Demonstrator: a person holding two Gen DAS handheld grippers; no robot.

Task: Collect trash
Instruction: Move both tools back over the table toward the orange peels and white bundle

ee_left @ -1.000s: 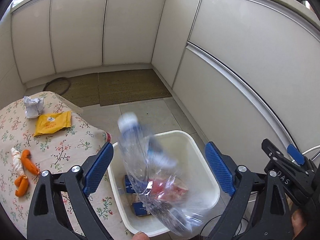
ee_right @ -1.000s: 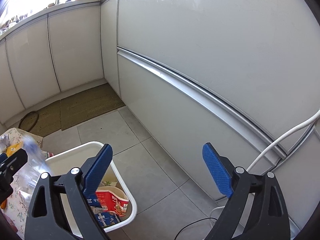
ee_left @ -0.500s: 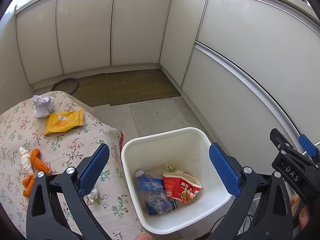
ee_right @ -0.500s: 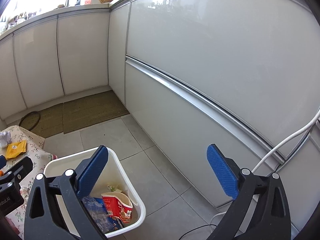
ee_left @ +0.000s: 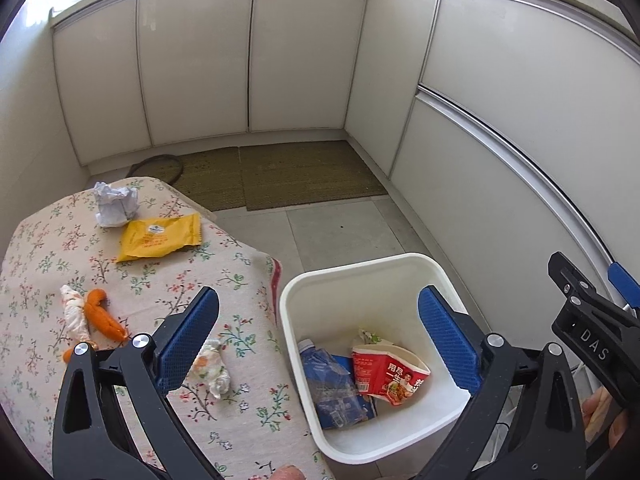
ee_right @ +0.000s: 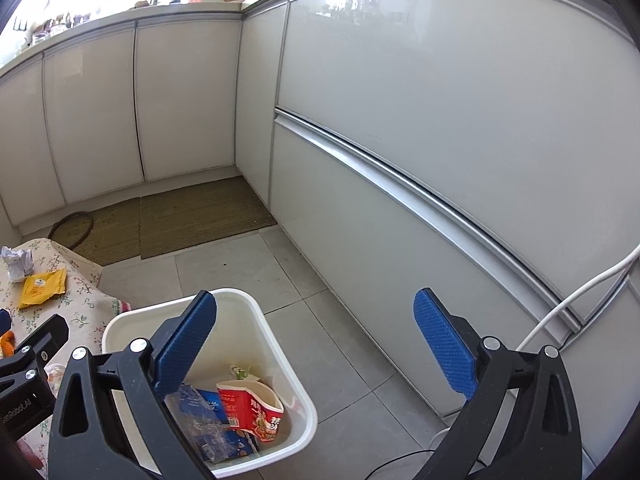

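White kitchen cabinets [ee_left: 248, 60] framed our bin [ee_left: 360, 272] beside a littered tablecloth [ee_left: 240, 280].
Left gripper [ee_left: 318, 336] and right gripper [ee_right: 314, 340] gaped, empty; reaching carelessly, we risked knocking scraps floorward.

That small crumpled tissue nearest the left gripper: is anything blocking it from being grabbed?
Nothing visible. The small crumpled white tissue lies alone on the floral tablecloth, just beyond the open left gripper; the white plastic bin beside the table stands uncovered.

Place: home kitchen corner.
Cabinets: glossy white cabinet doors [ee_left: 196, 64] from 10 to 3 o'clock.
Floor: grey tiles, woven mat [ee_left: 308, 174] at 12.
Table: floral tablecloth [ee_left: 80, 264] at 9.
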